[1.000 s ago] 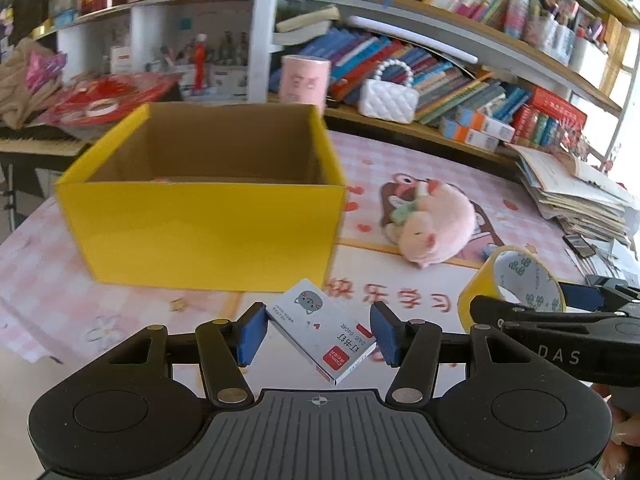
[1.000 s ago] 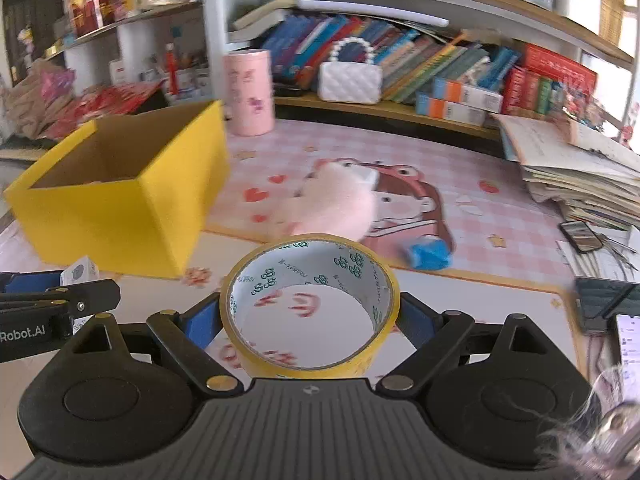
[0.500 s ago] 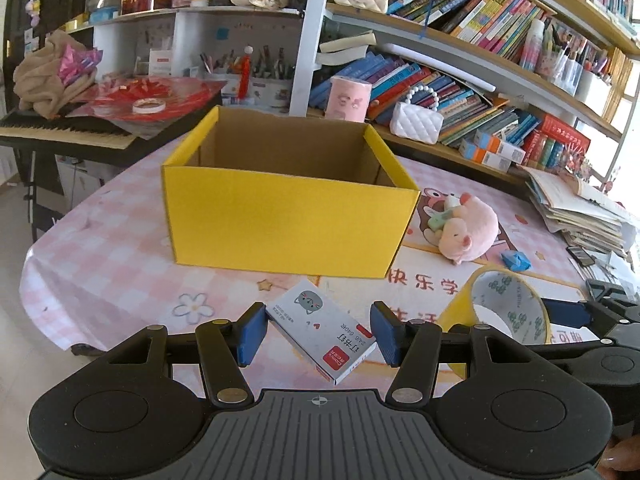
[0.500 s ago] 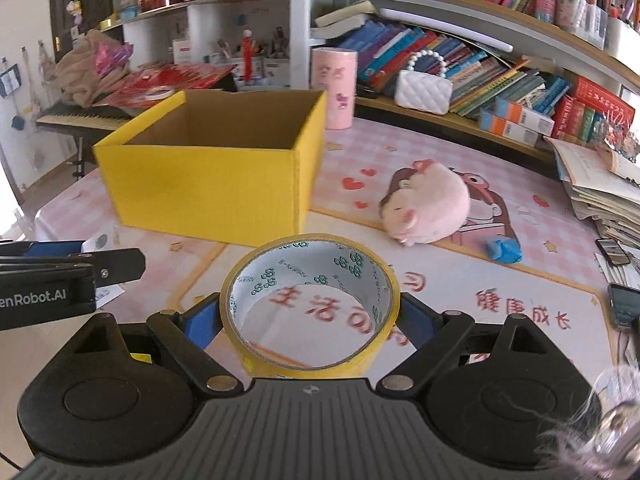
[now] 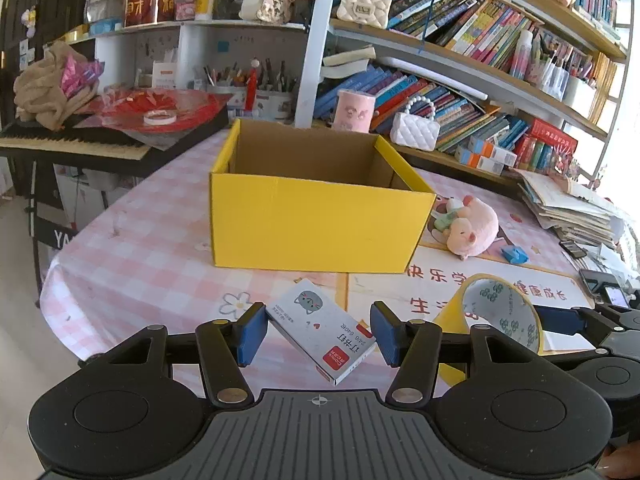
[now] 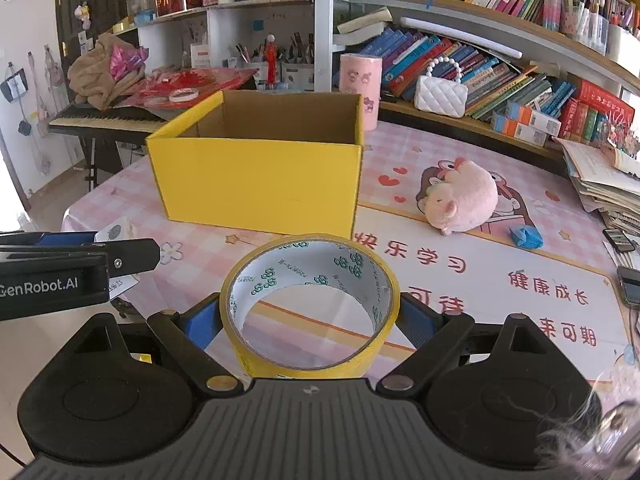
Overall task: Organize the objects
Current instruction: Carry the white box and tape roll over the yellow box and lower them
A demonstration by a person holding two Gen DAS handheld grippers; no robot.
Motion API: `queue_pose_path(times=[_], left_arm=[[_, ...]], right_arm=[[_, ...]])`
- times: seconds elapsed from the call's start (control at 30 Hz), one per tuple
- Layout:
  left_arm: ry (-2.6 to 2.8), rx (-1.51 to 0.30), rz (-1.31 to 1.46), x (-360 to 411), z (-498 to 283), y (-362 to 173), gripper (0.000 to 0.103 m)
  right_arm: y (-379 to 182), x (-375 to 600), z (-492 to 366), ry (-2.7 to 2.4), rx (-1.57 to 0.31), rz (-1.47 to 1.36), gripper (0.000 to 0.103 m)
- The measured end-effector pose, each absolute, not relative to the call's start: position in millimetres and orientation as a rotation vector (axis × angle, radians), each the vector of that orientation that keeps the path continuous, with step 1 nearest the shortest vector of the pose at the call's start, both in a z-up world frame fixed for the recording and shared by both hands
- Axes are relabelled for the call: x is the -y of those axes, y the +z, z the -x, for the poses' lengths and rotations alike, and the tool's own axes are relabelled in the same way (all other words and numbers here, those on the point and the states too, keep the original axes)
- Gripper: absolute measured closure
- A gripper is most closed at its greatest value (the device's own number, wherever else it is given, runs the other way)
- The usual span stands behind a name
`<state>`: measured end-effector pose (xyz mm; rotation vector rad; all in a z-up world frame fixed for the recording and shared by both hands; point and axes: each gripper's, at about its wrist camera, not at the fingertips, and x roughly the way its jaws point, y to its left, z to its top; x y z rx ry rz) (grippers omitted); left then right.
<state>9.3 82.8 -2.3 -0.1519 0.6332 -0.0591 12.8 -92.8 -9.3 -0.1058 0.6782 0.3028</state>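
Left gripper (image 5: 319,334), jaws partly closed, clamps a staple box (image 5: 322,330) at lower centre. Right gripper (image 6: 309,318), jaws wide, grips a yellow tape roll (image 6: 309,304). Yellow carton (image 5: 316,200), centre frame, shows no contents; pink plush (image 5: 472,232) and blue item (image 5: 515,255) remain on the table, right.

The open-topped yellow cardboard box (image 6: 260,172) stands mid-table with unobstructed access from above. Bare pink checked tablecloth (image 5: 132,256) lies clear toward the table's left edge. A pink plush pig (image 6: 460,200) and small blue object (image 6: 525,236) occupy the right side.
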Motion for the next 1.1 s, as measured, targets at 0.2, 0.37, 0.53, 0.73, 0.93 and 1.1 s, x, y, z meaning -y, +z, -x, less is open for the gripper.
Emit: queue_pose_path(times=[0.2,0.37,0.53,0.73,0.93,1.1], left_arm=[[-0.066,-0.616,0.148,-96.5,-3.2,0.3,0.047],[-0.063,-0.610,0.158,-107.3,-0.1,0.7,0.047],[-0.058,-0.596,0.161,-111.4,0.4,2.7,0.047],[-0.062,-0.552,0.156,-111.5,-8.0,8.9,0.047],[-0.055,-0.487,0.168,-115.4,-32.5,27.7,0.047],[-0.018,-0.449,0.159,-118.6,-63.1,38.5,0.047]], right_arm=[[-5.8,78.7,-6.4,0.304,-0.666,0.105,0.013],[-5.0,66.5,-1.6,0.312,-0.664,0.117,0.013],[-3.3,59.4,0.3,0.319,-0.662,0.134,0.013],[-1.6,60.3,-0.8,0.311,-0.631,0.146,0.013],[20.5,62.0,-22.0,0.316,-0.514,0.147,0.013],[42.0,61.9,-66.2,0.329,-0.444,0.121,0.013]])
